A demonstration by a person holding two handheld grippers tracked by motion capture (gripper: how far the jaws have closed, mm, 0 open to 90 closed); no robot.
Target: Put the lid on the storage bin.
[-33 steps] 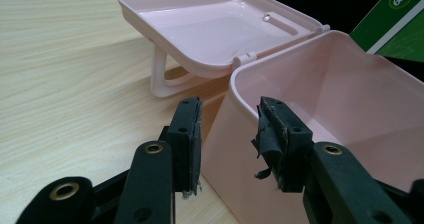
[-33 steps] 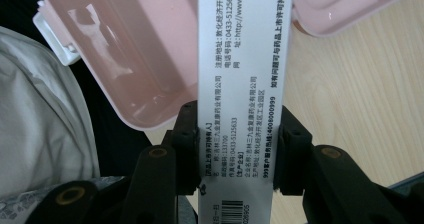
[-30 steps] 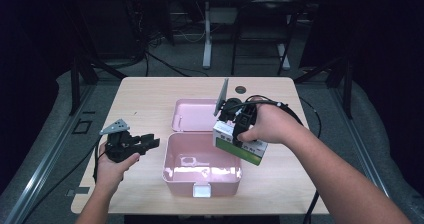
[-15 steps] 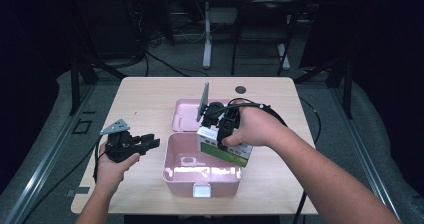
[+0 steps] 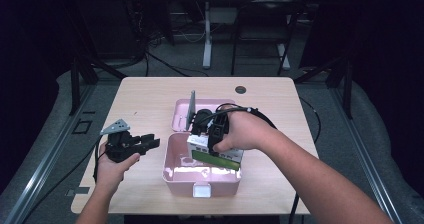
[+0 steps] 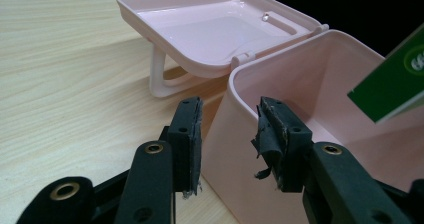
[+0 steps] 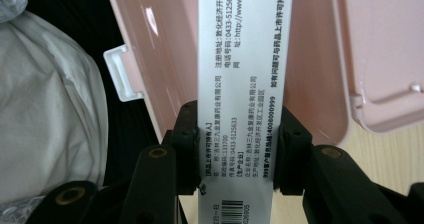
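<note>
Green-white carton (image 5: 215, 154) clamped by right gripper (image 5: 207, 134) over pink box (image 5: 175, 170)

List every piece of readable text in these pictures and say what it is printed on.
"0433-5125688": white side of the green and white box, held in the right gripper.
"133700": same side, lower down.
"0433-5125633": same side.
"4008009999", roughly: in the bold line at that side's edge.
"http://www.999": cut off at the picture's top.
Chinese print and barcode digits: too small to read surely.
White lettering on the box's green face: cut off, unreadable.
</note>
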